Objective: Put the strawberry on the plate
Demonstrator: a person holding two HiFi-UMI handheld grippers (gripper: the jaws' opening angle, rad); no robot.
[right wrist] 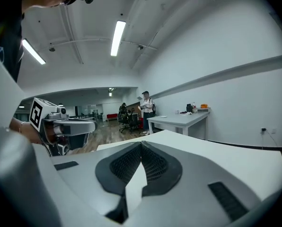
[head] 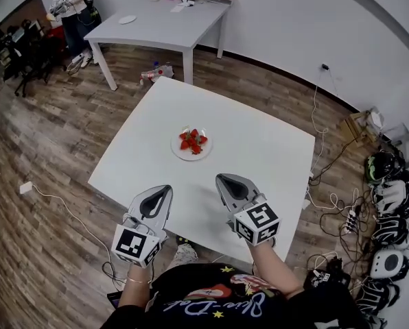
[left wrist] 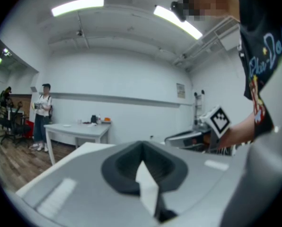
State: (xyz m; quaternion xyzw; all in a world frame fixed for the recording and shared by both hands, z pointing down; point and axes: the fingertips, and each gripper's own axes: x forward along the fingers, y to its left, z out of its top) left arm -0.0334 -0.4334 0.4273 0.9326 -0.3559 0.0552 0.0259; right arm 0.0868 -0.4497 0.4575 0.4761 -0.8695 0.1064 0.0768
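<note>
A white plate (head: 178,149) lies in the middle of the white table (head: 259,149), and several red strawberries (head: 192,141) are heaped on it. Both grippers hover over the table's near edge, well short of the plate. My left gripper (head: 167,189) (left wrist: 142,148) has its jaws together with nothing between them. My right gripper (head: 220,178) (right wrist: 142,143) is shut and empty too. Neither gripper view shows the plate or the strawberries; both look out level across the room.
A second table (head: 156,19) with a small dish and some items stands at the back. A person (head: 71,5) stands next to it, near dark chairs (head: 19,46). A bottle (head: 156,72) lies on the wood floor. Cables and headsets (head: 390,218) crowd the right side.
</note>
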